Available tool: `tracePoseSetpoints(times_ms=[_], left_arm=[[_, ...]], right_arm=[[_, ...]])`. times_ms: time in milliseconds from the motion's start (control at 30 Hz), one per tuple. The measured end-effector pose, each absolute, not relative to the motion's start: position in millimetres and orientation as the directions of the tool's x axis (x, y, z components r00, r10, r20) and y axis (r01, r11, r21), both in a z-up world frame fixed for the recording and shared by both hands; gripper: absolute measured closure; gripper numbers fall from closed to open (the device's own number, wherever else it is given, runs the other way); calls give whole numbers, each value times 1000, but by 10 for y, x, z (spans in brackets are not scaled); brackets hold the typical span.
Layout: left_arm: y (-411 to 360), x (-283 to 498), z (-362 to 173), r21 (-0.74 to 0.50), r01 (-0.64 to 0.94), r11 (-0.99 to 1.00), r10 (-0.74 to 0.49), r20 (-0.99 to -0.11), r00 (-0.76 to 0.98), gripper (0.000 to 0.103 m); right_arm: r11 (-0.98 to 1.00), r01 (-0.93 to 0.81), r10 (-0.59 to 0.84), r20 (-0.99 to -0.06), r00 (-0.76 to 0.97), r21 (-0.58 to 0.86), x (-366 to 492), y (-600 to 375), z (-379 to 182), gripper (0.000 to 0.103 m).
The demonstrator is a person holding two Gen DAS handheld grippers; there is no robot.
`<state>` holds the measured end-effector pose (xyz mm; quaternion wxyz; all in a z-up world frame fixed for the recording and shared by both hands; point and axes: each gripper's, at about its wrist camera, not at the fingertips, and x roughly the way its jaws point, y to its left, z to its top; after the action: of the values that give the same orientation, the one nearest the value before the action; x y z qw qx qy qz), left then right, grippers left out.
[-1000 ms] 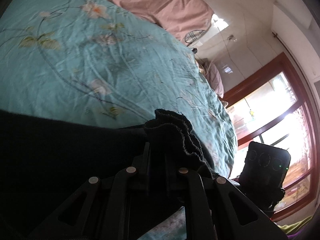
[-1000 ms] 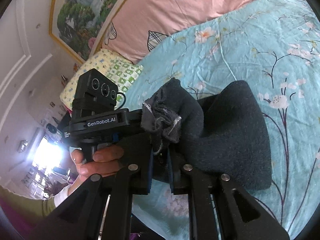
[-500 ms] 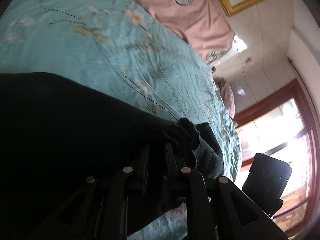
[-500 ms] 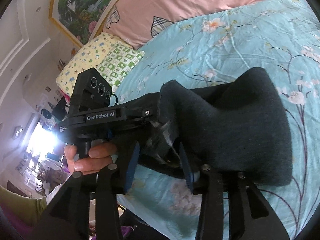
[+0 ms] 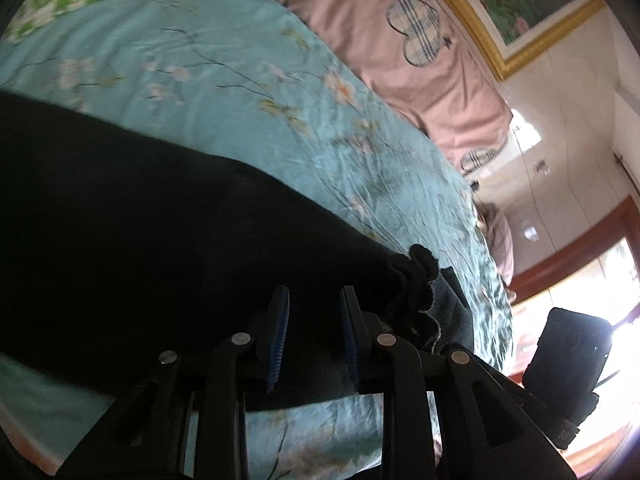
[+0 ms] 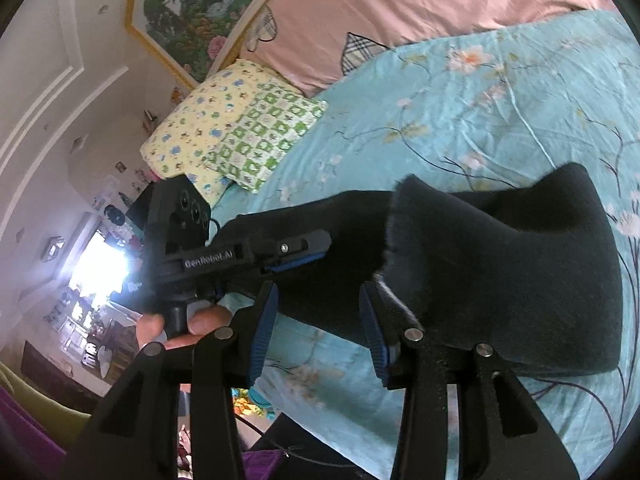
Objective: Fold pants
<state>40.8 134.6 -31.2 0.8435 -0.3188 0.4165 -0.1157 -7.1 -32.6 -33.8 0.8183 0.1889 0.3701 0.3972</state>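
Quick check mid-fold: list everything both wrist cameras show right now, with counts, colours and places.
Dark knit pants: one, black, folded on the bed by the near edge.
Turquoise floral bedspread: one, under the pants.
Pink quilt with plaid heart patches: one, at the head of the bed.
Yellow patterned pillow: one, at a head corner.
Green-and-white checked pillow: one, beside the yellow pillow.
Gold-framed landscape painting: one, on the wall above the bed.
Left tool: black, blue pads, open over the pants.
Right tool: black, blue pads, open at the pants' edge.
Person's hand: one, gripping the left tool's handle.
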Motion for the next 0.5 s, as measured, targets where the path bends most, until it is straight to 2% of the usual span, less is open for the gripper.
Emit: tracePoseSetpoints(times_ms=[500], left_arm=[[1941,-242,-242,-586,-249,772,-281,-665,692,78]], right_arm=[[572,-559,819,-459,346,600,63,12,-318,57]])
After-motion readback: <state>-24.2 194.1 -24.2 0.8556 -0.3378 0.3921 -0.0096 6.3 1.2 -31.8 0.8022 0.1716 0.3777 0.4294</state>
